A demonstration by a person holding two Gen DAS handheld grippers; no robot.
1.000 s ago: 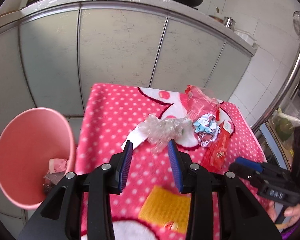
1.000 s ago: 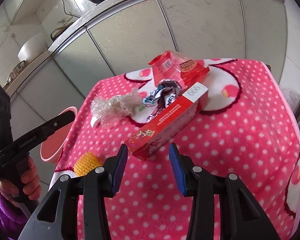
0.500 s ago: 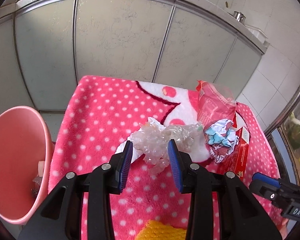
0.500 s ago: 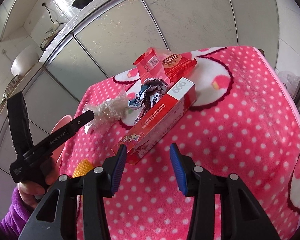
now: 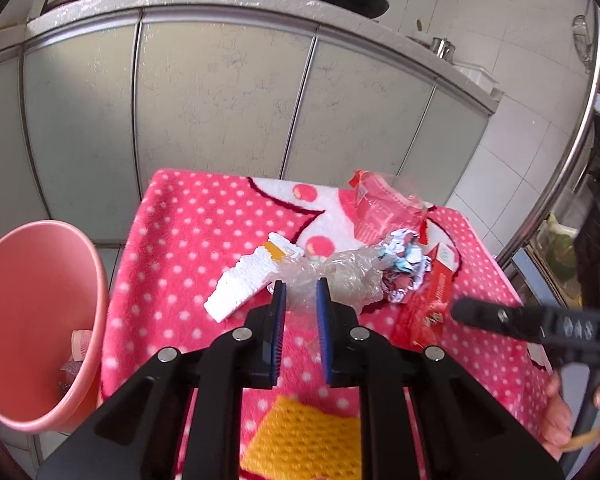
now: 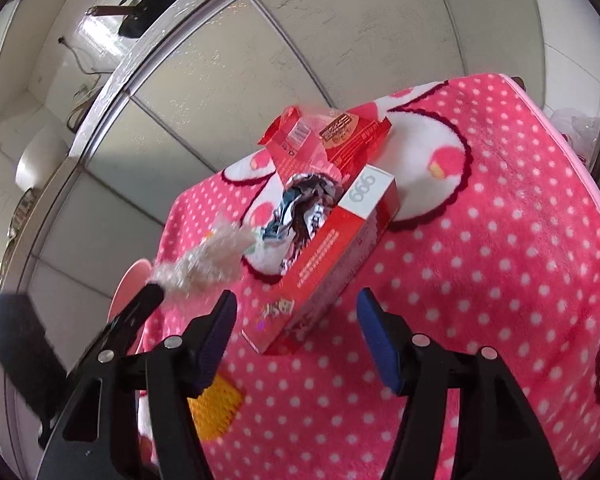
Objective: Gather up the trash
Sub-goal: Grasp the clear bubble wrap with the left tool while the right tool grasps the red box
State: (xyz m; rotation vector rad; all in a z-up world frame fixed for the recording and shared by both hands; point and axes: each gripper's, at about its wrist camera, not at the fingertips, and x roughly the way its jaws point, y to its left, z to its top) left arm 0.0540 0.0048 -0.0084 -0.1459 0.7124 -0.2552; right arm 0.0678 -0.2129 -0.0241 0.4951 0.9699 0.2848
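My left gripper [image 5: 301, 292] is shut on a crumpled clear plastic wrap [image 5: 340, 276], which looks lifted off the pink dotted cloth [image 5: 180, 248]; it also shows in the right wrist view [image 6: 208, 256]. A white foam piece [image 5: 248, 280] lies just left of it. Crumpled foil [image 5: 404, 268], a long red box [image 6: 328, 264] and a red snack bag [image 6: 332, 140] lie to the right. My right gripper [image 6: 296, 308] is open, its fingers on either side of the near end of the red box. A pink bin [image 5: 32, 320] stands left of the table.
A yellow patch [image 5: 300, 440] of the cloth pattern is at the near edge. Grey cabinet doors [image 5: 220, 92] stand behind the table, with pans on the counter above. A metal rail [image 5: 572, 140] runs up on the right.
My left gripper has closed on the plastic wrap and raised it, uncovering the white foam piece. My right gripper has moved forward and opened wider around the red box's end.
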